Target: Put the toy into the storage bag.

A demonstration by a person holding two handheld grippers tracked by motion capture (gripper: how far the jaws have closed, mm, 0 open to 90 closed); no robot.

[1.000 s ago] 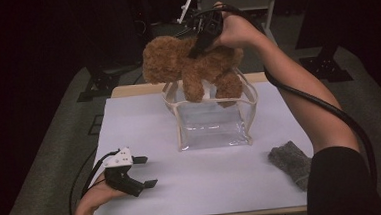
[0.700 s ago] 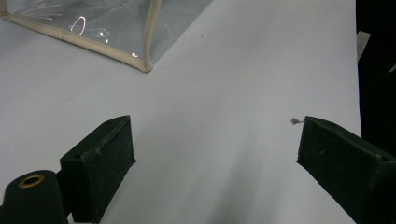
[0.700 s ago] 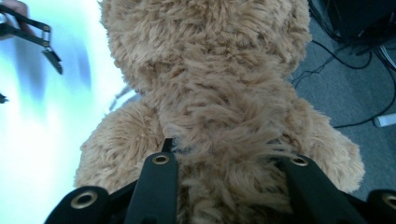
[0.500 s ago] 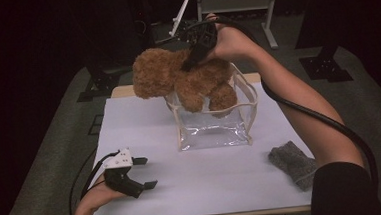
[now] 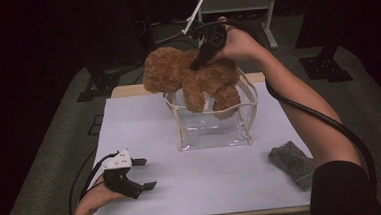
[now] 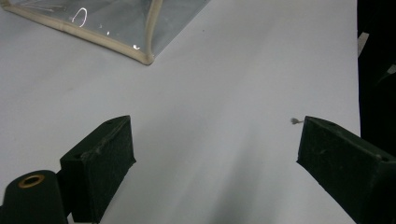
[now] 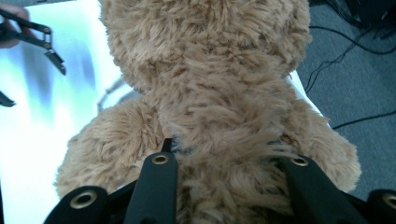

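Note:
A brown plush teddy bear (image 5: 192, 80) hangs over the clear plastic bag (image 5: 212, 131) that stands open near the table's far middle; its legs dip into the bag's mouth. My right gripper (image 5: 200, 57) is shut on the bear's back, and in the right gripper view both black jaws sink into the bear's fur (image 7: 219, 107). My left gripper (image 5: 141, 173) rests low at the table's front left, open, with nothing between its pads (image 6: 105, 154). A corner of the clear bag (image 6: 140, 42) lies ahead of it in the left gripper view.
A grey fuzzy cloth (image 5: 292, 162) lies at the front right of the white table (image 5: 193, 187). Black cables trail from both grippers. Dark stands and a metal frame stand beyond the table's far edge.
The right gripper has lowered the bear, so its legs now reach deeper into the bag's mouth. The left gripper has stayed put.

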